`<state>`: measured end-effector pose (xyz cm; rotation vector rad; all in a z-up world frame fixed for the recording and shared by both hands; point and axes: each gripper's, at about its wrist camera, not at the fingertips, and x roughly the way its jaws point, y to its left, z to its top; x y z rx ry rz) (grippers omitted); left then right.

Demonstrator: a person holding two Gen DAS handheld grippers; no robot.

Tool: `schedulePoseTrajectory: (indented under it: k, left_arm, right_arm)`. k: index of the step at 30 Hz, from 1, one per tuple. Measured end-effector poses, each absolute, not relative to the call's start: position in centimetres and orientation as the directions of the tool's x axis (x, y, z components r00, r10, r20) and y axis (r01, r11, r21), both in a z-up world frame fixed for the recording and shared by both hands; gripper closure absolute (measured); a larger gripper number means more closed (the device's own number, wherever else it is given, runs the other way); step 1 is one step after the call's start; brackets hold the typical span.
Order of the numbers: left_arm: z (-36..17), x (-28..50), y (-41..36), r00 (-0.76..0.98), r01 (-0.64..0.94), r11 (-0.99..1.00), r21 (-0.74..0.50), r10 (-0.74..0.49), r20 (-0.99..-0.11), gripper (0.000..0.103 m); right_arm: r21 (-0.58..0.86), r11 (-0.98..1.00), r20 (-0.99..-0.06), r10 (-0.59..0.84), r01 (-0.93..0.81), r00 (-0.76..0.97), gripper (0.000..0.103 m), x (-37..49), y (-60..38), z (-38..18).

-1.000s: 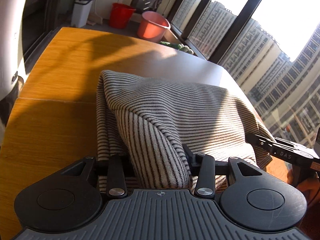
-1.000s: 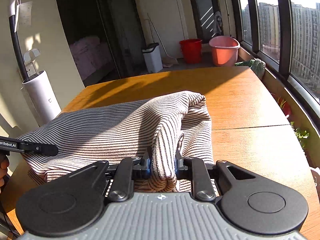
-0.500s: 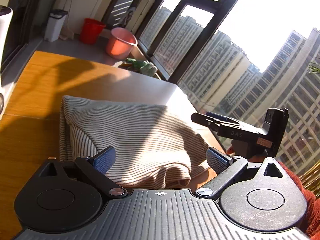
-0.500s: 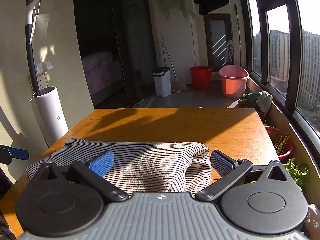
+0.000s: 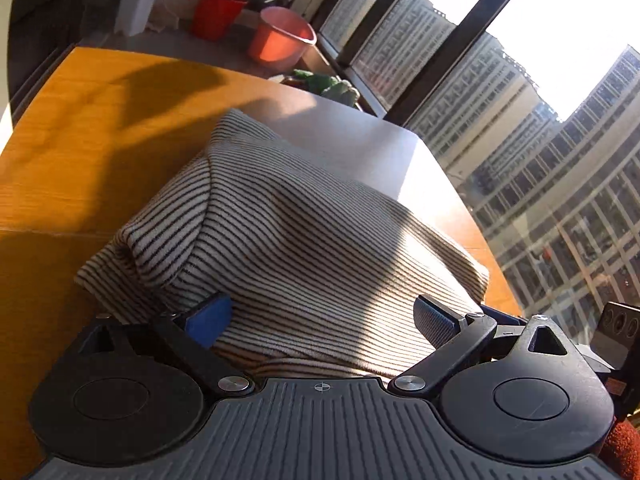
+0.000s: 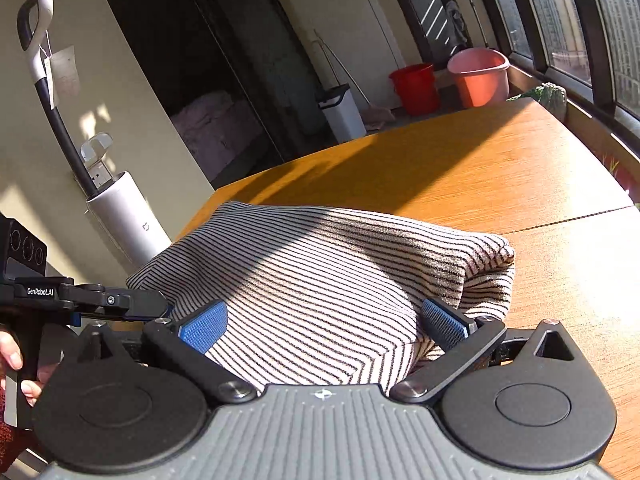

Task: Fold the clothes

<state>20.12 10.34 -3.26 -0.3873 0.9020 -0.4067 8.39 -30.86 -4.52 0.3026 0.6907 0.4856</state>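
Change: a second ago both grippers pinched raised folds of the striped sweater [image 5: 304,232]; now both have let go and the cloth has settled flat.
Left gripper [image 5: 324,320]: fingers spread wide, holding nothing, low over the near edge of the sweater.
Right gripper [image 6: 324,324]: fingers spread wide, holding nothing, the folded cloth lying between the blue pads [image 6: 204,326].
Sweater: folded bundle at the near part of the table [image 6: 480,176], between the two grippers; its long axis runs from one gripper to the other, stripes along it.
Surface: orange-brown wood, half sunlit, half in shadow.
Room: tall windows facing apartment blocks; a pink bucket [image 6: 478,76], a red bucket [image 6: 414,86] and a white bin [image 6: 340,112] past the table; a white vacuum [image 6: 120,208] at the wall.
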Motion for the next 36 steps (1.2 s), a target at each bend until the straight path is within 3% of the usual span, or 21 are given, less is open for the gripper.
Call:
schedulePoseTrajectory:
  k: [6, 9, 13, 17, 19, 20, 22, 25, 33, 36]
  left_arm:
    - [-2.8, 25.7, 9.4, 0.562, 0.141, 0.896, -0.421, -0.422, -0.711, 0.001]
    - [-1.7, 24.9, 9.3, 0.591, 0.172, 0.914, -0.368, -0.394, -0.704, 0.001]
    - [0.5, 21.8, 9.7, 0.629, 0.227, 0.904, -0.361, -0.419, -0.655, 0.001]
    - [1.2, 18.3, 9.6, 0.6, 0.284, 0.841, -0.46, -0.53, -0.599, 0.001]
    - [0.1, 17.0, 8.6, 0.53, 0.321, 0.781, -0.536, -0.617, -0.581, 0.001]
    - [-0.9, 16.3, 7.8, 0.49, 0.335, 0.754, -0.565, -0.652, -0.579, 0.001]
    - [-2.5, 15.6, 6.5, 0.439, 0.347, 0.742, -0.574, -0.669, -0.599, 0.001]
    - [-4.3, 15.5, 5.4, 0.441, 0.376, 0.78, -0.5, -0.625, -0.644, 0.001]
    - [-4.5, 19.4, 5.0, 0.467, 0.41, 0.798, -0.441, -0.599, -0.651, 0.001]
    - [-4.7, 20.6, 4.8, 0.473, 0.395, 0.803, -0.446, -0.594, -0.651, 0.001]
  right_arm:
    - [0.289, 0.882, -0.571, 0.472, -0.374, 0.672, 0.0, 2.6, -26.3, -4.7]
    - [0.222, 0.829, -0.611, 0.528, -0.513, 0.59, 0.0, 1.5, -23.0, -4.0]
    - [0.108, 0.778, -0.538, 0.569, -0.619, 0.622, 0.0, -0.3, -23.2, -1.2]
    - [0.019, 0.861, -0.432, 0.465, -0.508, 0.773, 0.002, 2.2, -26.2, 1.4]
    - [0.057, 0.901, -0.449, 0.408, -0.43, 0.795, 0.03, 5.1, -27.5, 1.5]
    - [0.097, 0.913, -0.48, 0.391, -0.396, 0.786, 0.05, 6.7, -27.9, 1.1]
    - [0.155, 0.915, -0.52, 0.396, -0.373, 0.757, 0.058, 8.6, -28.2, -0.2]
    - [0.138, 0.91, -0.594, 0.393, -0.392, 0.702, 0.058, 8.8, -27.2, -2.9]
    - [0.192, 0.915, -0.567, 0.398, -0.355, 0.721, 0.055, 3.3, -27.6, -4.0]
    - [0.143, 0.911, -0.564, 0.396, -0.386, 0.725, 0.05, 1.5, -26.2, -4.0]
